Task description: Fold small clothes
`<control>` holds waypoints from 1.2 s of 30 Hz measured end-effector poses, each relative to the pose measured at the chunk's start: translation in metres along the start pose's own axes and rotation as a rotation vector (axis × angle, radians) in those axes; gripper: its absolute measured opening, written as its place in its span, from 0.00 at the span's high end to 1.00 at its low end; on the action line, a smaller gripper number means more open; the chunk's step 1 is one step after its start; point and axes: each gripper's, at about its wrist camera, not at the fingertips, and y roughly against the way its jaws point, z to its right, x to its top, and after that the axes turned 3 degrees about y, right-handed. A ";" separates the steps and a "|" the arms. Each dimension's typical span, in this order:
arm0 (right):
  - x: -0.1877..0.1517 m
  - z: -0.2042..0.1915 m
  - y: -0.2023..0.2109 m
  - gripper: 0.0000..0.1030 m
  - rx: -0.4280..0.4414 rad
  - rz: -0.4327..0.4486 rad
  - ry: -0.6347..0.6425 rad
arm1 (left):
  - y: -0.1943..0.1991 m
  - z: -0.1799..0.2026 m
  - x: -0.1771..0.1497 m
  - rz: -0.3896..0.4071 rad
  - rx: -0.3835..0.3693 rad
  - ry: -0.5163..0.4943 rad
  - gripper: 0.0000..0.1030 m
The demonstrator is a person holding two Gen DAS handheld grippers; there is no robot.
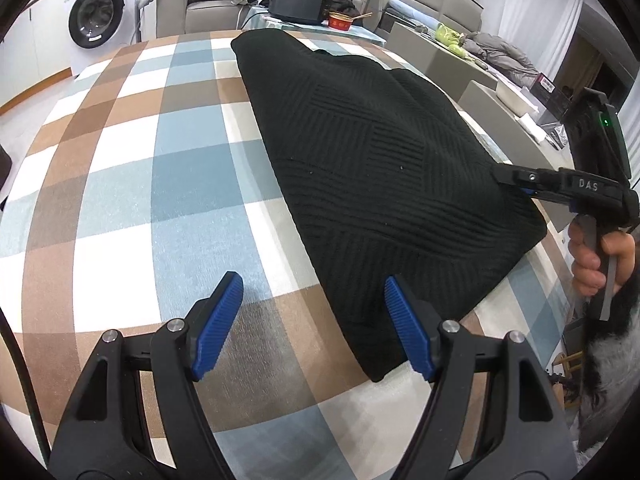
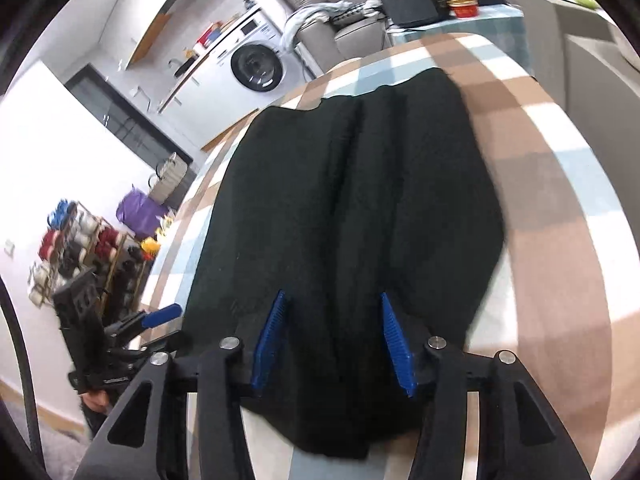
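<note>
The left gripper [image 1: 314, 320] hangs over the near edge of the table [image 1: 120, 208], which is covered with a checked cloth in blue, brown and white. Its jaws stand wide and hold nothing: the left blue pad is above bare cloth, the right blue pad is above the near left edge of the black knitted garment [image 1: 380, 168], and whether that pad touches the knit cannot be told.

The black knitted garment lies folded into a long flat shape on the right half of the table, running from close to the near edge up toward the far edge. Its ribbed pattern of crossing bands faces up, and its right side reaches almost to the table's right edge.

The right gripper [image 2: 334, 340] comes in over the garment's near right part, held by a hand [image 1: 596, 256] beside the table's right edge. In the right wrist view its jaws stand partly apart, both blue pads above the black knit with nothing pinched between them; that view is blurred.

Beyond the far edge of the table stand a washing machine [image 1: 94, 18], grey sofas [image 1: 208, 4] and a red bowl [image 1: 340, 21].
</note>
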 end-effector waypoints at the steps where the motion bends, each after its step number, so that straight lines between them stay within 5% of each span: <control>1: 0.001 -0.003 -0.003 0.52 -0.002 -0.004 0.019 | 0.000 0.000 0.001 0.002 -0.001 0.004 0.31; 3: 0.001 -0.013 -0.008 0.69 -0.039 0.013 0.088 | 0.001 -0.001 0.002 0.007 -0.005 0.012 0.31; 4: 0.001 -0.016 -0.010 0.91 -0.051 0.009 0.115 | 0.001 -0.001 0.003 0.009 -0.006 0.016 0.31; 8: 0.012 -0.050 0.019 0.93 -0.156 0.106 0.245 | 0.007 0.000 0.011 0.029 -0.010 0.021 0.31; 12: 0.013 -0.042 0.054 0.93 -0.298 0.166 0.235 | 0.005 0.003 0.014 0.031 -0.015 0.019 0.31; 14: 0.004 -0.014 0.043 0.92 -0.349 0.107 0.156 | -0.001 0.004 0.014 0.019 -0.018 0.024 0.31; 18: -0.005 0.018 0.027 0.84 -0.280 0.026 0.044 | -0.013 0.003 0.018 0.001 -0.052 0.053 0.31; 21: -0.003 0.022 0.039 0.59 -0.242 0.081 0.036 | -0.022 0.001 0.029 0.007 -0.090 0.081 0.31; 28: 0.002 0.034 0.017 0.57 -0.177 0.051 -0.005 | -0.062 0.009 0.072 -0.012 -0.162 0.110 0.32; 29: 0.004 0.033 0.013 0.57 -0.173 0.055 -0.004 | -0.066 0.011 0.077 -0.006 -0.171 0.107 0.35; 31: 0.007 0.034 0.008 0.58 -0.159 0.053 -0.012 | -0.076 0.015 0.085 -0.011 -0.161 0.107 0.67; 33: 0.010 0.033 0.001 0.66 -0.151 0.049 -0.008 | -0.080 0.018 0.089 0.001 -0.157 0.091 0.82; 36: 0.012 0.023 -0.007 0.75 -0.166 0.041 0.030 | -0.076 0.014 0.089 0.027 -0.142 0.085 0.86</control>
